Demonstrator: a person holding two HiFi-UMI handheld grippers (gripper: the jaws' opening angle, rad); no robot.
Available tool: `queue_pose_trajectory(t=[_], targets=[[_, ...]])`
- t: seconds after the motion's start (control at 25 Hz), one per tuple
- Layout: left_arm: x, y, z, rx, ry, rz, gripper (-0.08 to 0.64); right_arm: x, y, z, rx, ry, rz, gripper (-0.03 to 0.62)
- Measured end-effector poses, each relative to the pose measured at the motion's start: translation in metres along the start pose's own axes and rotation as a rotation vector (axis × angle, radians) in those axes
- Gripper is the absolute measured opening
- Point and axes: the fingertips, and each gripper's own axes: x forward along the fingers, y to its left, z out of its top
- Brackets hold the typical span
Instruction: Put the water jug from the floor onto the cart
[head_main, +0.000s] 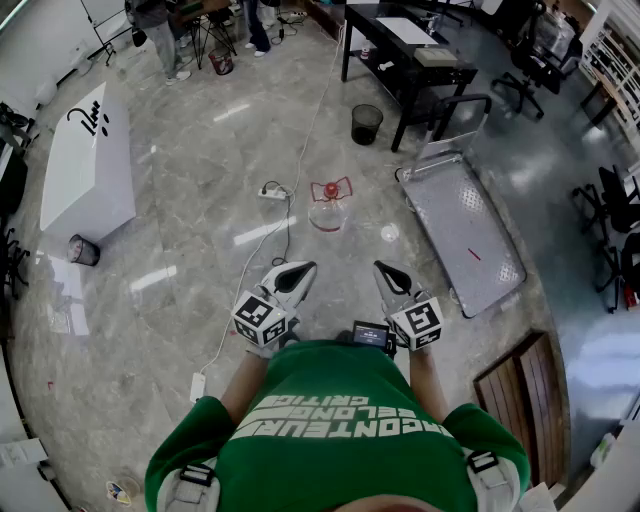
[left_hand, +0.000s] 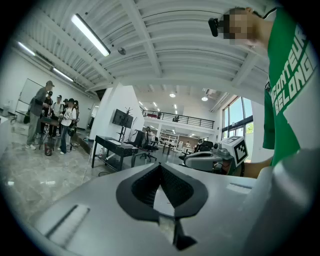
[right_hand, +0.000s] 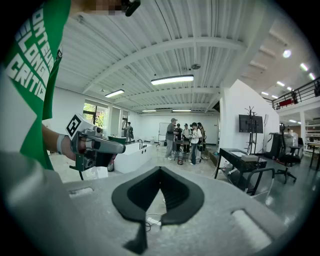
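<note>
Step in hand, as I judge it: the approach, with nothing picked up yet. Person stands on the marble floor (head_main: 160, 290), both tools held out in front at waist height.

Far left: white block-shaped counter (head_main: 88, 165), well clear of the work.

Left gripper (head_main: 293, 275): jaws closed tip to tip, nothing between them; its own view shows only the room beyond the pads.

Centre: water jug (head_main: 328, 207), clear body with a red top and handle, upright on the floor ahead of both grippers and well apart from them. White power strip (head_main: 272, 192) with its cable lies just beside it on the left.

Right gripper (head_main: 392, 278): also fully closed and empty, same reading from its own view.

Right: flat platform cart (head_main: 465, 235), grey deck bare apart from a small red mark, handle end towards the black table (head_main: 405, 55). Jug and cart are near but not touching.

Next move, my estimate: step forward, lower both tools, open the jaws before reaching the jug. A grip at the red handle seems likeliest, possibly with the second tool steadying the body. Mind the cable when stepping in.
</note>
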Motion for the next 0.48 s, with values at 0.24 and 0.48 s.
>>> queue_pose_trajectory(t=[0.24,0.48], targets=[[0.014,-0.008,0.000,0.004,-0.007,0.002,0.015,-0.007,-0.014,-0.004,0.000,-0.010,0.000,-0.008],[0.023,-0.018,0.000,0.004,-0.015,-0.012,0.014,-0.020,-0.023,-0.011,0.012,-0.005,-0.025,-0.008]])
